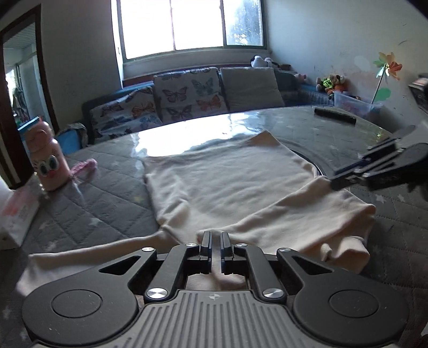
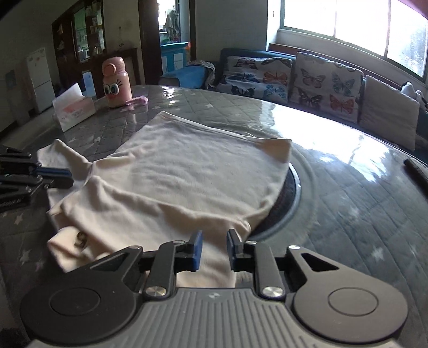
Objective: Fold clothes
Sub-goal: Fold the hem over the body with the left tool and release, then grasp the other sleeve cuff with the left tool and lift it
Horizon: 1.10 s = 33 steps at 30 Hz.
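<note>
A round bench (image 1: 112, 214) under a grey quilted, star-printed cover with a glossy clear sheet over it carries a cream garment (image 1: 230, 184) spread near its middle, partly over a dark round inset (image 2: 290, 192). Beyond the garment, past the bench's far edge, a sofa with butterfly-print cushions (image 1: 187, 93) stands below a bright window (image 1: 192, 24), with soft toys (image 1: 330, 83) at the sofa's end. A pink bottle with cartoon eyes (image 2: 116, 83) stands well apart from the garment towards a doorway, a tissue box (image 2: 73, 109) just beside it, and a dark flat bar (image 1: 334, 115) lies on the far side of the garment. The left tongs (image 1: 214, 242) are together, pinched on a ridge of the garment's near edge, with a sleeve trailing away beside them. The right tongs (image 2: 214, 246) stand a little apart over the garment's near hem; cloth lies between the fingers, and whether the pads press on it cannot be told. The garment lies flat in its body, one sleeve folded across it, its near corner bunched in loose layers.
</note>
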Each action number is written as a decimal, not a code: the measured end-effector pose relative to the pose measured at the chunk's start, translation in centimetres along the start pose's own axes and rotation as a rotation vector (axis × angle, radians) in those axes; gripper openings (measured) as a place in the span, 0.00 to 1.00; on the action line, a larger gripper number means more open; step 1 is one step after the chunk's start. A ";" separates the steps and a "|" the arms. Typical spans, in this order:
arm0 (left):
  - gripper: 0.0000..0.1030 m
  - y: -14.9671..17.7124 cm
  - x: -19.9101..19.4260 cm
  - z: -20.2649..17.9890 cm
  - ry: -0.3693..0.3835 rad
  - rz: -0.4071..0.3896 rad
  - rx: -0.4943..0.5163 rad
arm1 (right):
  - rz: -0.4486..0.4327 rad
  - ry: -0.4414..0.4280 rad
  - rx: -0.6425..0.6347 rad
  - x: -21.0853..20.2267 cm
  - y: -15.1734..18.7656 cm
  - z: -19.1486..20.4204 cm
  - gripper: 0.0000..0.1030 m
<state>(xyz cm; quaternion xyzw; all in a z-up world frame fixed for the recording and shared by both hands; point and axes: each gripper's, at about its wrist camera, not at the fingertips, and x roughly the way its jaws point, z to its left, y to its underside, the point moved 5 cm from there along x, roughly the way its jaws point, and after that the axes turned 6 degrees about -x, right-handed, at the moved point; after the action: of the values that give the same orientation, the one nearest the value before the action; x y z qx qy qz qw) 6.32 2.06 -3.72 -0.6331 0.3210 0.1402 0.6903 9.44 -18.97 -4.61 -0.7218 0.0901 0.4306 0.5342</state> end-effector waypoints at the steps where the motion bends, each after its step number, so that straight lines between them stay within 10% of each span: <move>1: 0.07 0.2 0.5 0.0 0.002 0.011 -0.002 | 0.005 0.001 0.004 0.6 -0.1 -0.1 0.17; 16: 0.21 2.0 0.6 1.8 -0.016 0.036 -0.028 | -0.001 -0.040 -0.032 2.0 -1.6 2.0 0.16; 33: 0.44 2.6 -3.6 12.8 -0.304 -0.023 -0.235 | 0.002 -0.233 -0.184 6.2 -4.7 12.9 0.16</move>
<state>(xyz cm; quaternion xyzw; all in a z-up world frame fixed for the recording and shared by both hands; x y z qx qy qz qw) 5.46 15.62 -3.61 -0.6847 0.1871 0.2627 0.6535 9.18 -4.03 -6.53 -0.7127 -0.0117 0.5183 0.4725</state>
